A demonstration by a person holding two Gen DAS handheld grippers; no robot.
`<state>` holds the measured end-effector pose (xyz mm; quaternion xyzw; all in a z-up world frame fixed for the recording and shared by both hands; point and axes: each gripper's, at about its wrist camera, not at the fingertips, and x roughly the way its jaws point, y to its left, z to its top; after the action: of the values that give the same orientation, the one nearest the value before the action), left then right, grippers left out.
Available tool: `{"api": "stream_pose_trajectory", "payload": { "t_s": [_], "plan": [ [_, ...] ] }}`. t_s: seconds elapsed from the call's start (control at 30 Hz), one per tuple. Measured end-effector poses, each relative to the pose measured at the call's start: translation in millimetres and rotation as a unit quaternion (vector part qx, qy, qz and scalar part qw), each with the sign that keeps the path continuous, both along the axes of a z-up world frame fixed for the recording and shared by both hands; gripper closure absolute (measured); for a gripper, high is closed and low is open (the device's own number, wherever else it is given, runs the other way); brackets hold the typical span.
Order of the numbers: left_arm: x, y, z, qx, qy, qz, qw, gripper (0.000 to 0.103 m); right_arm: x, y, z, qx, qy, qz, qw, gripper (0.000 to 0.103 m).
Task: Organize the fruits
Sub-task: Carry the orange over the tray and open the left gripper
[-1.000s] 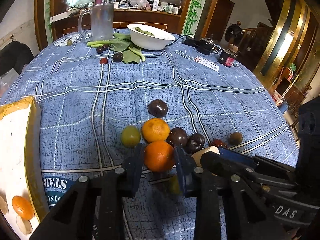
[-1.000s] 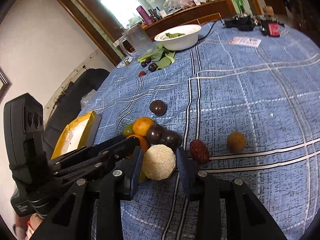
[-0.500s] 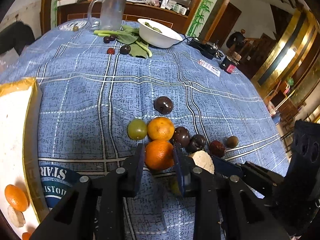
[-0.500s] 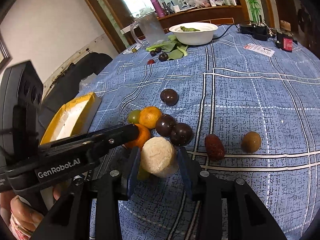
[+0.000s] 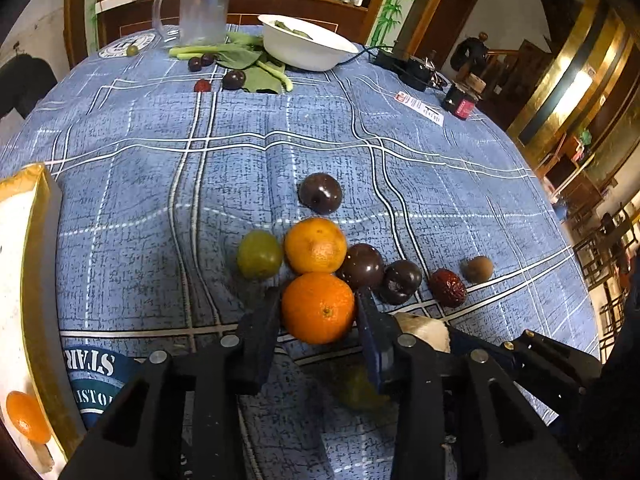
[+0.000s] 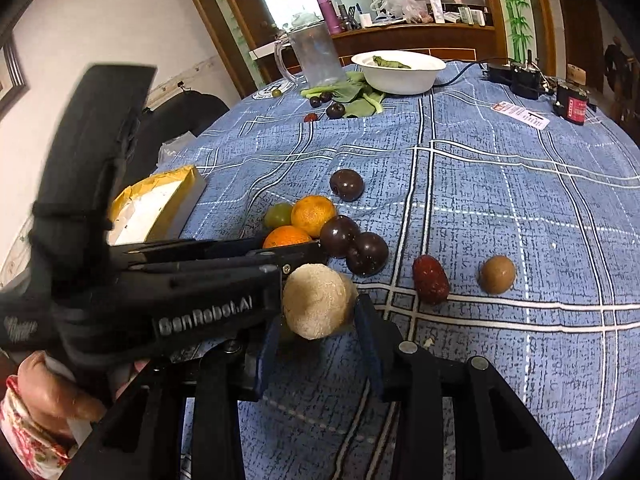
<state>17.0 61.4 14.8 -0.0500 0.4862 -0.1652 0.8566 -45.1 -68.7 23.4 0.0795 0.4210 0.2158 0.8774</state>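
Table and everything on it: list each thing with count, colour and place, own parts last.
Table: one, blue checked cloth.
Oranges: two in the cluster, one between left claw pads; a third in the box.
Plums: three dark, mid-table; more by the greens.
Green fruit: one, left of oranges.
Red date: one, right.
Brown fruit: one, far right.
Pale fruit: one, in right claw.
Box: yellow-edged, left.
Bowl: white, far.
Jug: clear, far.
Left claw.
Right claw.

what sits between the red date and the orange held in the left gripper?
Two dark plums, side by side, lie between the red date and the orange in the left gripper; the left wrist view shows it.
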Motion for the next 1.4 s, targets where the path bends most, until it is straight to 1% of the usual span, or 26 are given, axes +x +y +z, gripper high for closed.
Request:
{"api": "stream_pose_trajectory", "payload": {
  "t_s": [0.17,0.3,0.37,0.5,0.6,0.63,0.77,0.83,0.9,1.03,1.17,1.23,1.3,1.4],
  "plan": [
    [-12.4,1.6,2.1,0.011,-0.018,0.017,0.9996,0.069,3.2,-2.5,-0.8,0.014,0.006,-0.004,1.0,0.063],
    [-27.4,15.7,16.6,-0.006,-0.035,0.041,0.9985,0.069,5.7,-4.6,-0.9,0.022,0.008,-0.007,1.0,0.063],
    [-40.8,27.0,27.7,-0.009,-0.049,0.056,0.9972,0.069,5.1,-4.5,0.5,0.021,0.004,-0.01,1.0,0.063],
    [-68.1,61.3,45.6,-0.006,-0.074,0.093,0.9929,0.068,0.6,-4.6,7.3,0.027,-0.016,-0.015,0.999,0.064],
    [-90.5,100.8,54.8,0.009,-0.086,0.14,0.9864,0.068,-4.1,-2.2,15.6,0.037,-0.028,-0.014,0.999,0.065],
    [-96.0,112.2,56.2,0.01,-0.086,0.153,0.9844,0.068,-7.4,1.0,19.6,0.041,-0.032,-0.008,0.999,0.071],
    [-114.7,166.3,53.4,-0.001,-0.077,0.213,0.974,0.068,-19.3,21.6,27.6,0.02,-0.04,0.012,0.999,0.072],
    [-124.9,188.4,48.3,-0.01,-0.071,0.24,0.9681,0.068,-20.6,27.5,28.8,0.009,-0.043,0.009,0.999,0.072],
    [-134.7,202.2,45.0,-0.016,-0.07,0.252,0.965,0.068,-19.6,23.9,27.9,0.013,-0.035,-0.001,0.999,0.072],
    [-152.4,216.5,42.8,-0.005,-0.08,0.265,0.9609,0.068,-20.7,10.4,24.9,0.022,-0.015,-0.014,1.0,0.073],
    [-158.2,222.0,36.0,0.014,-0.078,0.281,0.9565,0.068,-26.7,-2.1,21.2,0.05,0.008,-0.021,0.998,0.074],
    [-160.1,225.0,32.9,0.018,-0.076,0.284,0.9555,0.068,-31.0,-3.1,22.7,0.058,0.01,-0.021,0.998,0.08],
    [-160.3,227.0,30.1,0.022,-0.073,0.288,0.9546,0.068,-35.4,2.4,26.9,0.049,0.005,-0.015,0.999,0.083],
    [-162.4,226.9,29.5,0.027,-0.075,0.287,0.9546,0.068,-38.2,10.5,29.2,0.033,-0.001,-0.015,0.999,0.083]
  ]
}}
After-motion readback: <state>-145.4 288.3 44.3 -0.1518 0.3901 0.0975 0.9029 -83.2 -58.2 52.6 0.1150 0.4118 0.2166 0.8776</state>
